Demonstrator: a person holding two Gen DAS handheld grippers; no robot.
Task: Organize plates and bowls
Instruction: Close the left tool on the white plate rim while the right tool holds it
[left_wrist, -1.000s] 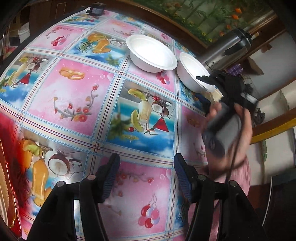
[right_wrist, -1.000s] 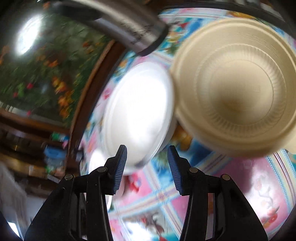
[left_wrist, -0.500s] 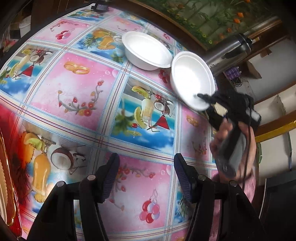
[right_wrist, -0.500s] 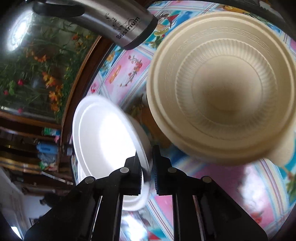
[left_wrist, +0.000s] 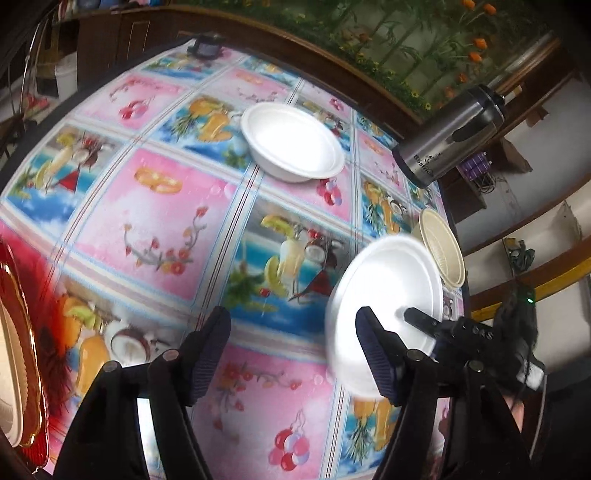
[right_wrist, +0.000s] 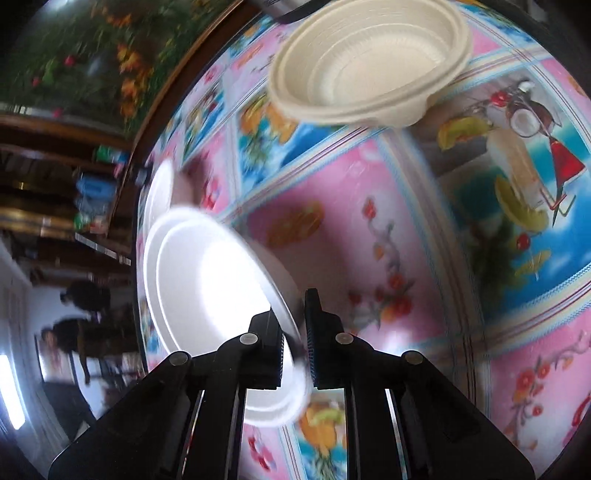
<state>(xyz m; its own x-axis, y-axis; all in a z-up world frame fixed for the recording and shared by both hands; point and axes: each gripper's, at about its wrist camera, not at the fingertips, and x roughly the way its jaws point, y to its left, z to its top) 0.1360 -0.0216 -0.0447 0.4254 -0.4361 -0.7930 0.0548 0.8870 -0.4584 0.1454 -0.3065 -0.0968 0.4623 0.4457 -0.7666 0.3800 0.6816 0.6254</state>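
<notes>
1. The right gripper (right_wrist: 293, 343) pinches the rim of a white foam bowl (right_wrist: 207, 280), lifted and tilted off the tablecloth (right_wrist: 369, 258); the log's slight widening does not loosen that grip.
2. The left gripper (left_wrist: 291, 354) is empty, its jaws opening over bare cloth, the carried bowl just to its right.
3. Left to sort, by my judgement: a second white bowl (left_wrist: 291, 142) far ahead of the left gripper, and cream ribbed bowls (right_wrist: 369, 62) ahead of the right.
4. Nothing looks stacked yet.

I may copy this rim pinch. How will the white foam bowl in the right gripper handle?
The white bowl looks thin and probably very light. Pinched at one rim edge by the right gripper, it hangs tilted and may flex or dent there.
</notes>
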